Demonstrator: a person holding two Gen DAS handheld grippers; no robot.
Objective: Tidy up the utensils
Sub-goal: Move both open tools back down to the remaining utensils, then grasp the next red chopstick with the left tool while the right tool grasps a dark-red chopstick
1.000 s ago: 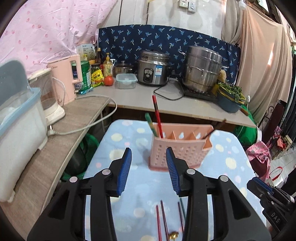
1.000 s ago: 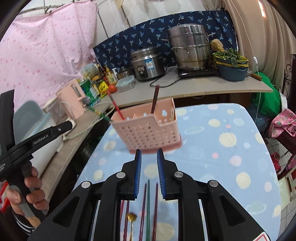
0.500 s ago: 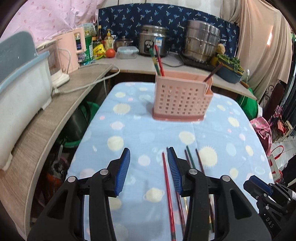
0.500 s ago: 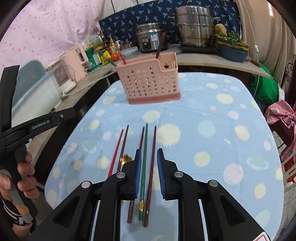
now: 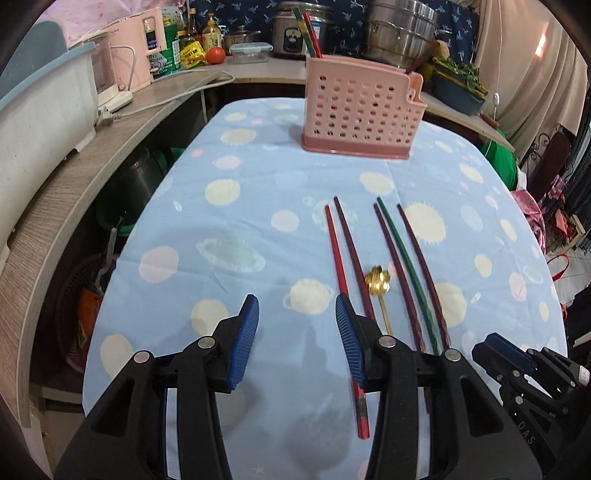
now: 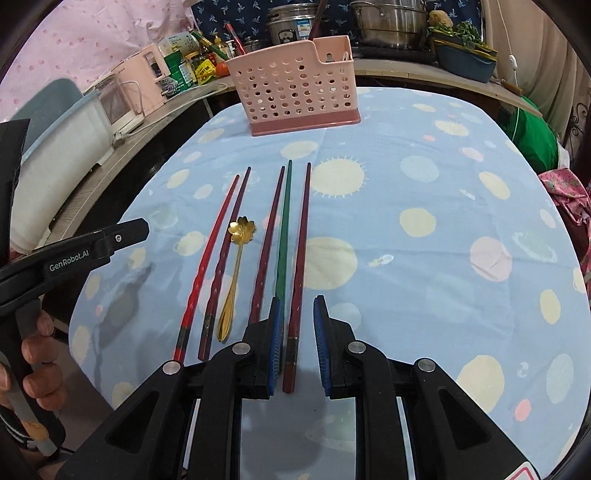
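A pink perforated utensil holder (image 5: 360, 110) (image 6: 295, 92) stands at the far end of the blue dotted tablecloth (image 5: 240, 229), with a red and a green chopstick (image 5: 308, 26) upright in it. Several chopsticks lie side by side nearer me: a red one (image 6: 210, 258), a green one (image 6: 284, 229) and dark maroon ones (image 6: 301, 240). Among them is a gold flower-bowled spoon (image 6: 242, 229) (image 5: 377, 278). My left gripper (image 5: 295, 332) is open over bare cloth, left of the red chopstick (image 5: 334, 251). My right gripper (image 6: 297, 325) hangs narrowly open above the rightmost maroon chopstick's near end, its pads clear of it.
A grey counter (image 5: 74, 192) runs along the left with a white bin (image 5: 40, 122) and pink kettle (image 5: 136, 51). Behind the holder stand a rice cooker (image 6: 291, 26), a steel pot (image 5: 399, 22) and a basin of greens (image 5: 458, 88). A person's hand (image 6: 33, 350) holds the left gripper's handle.
Both grippers have sunk toward the table and tipped downward. The holder has slid to the top of both views, and the chopsticks and spoon now lie just ahead of the fingers.
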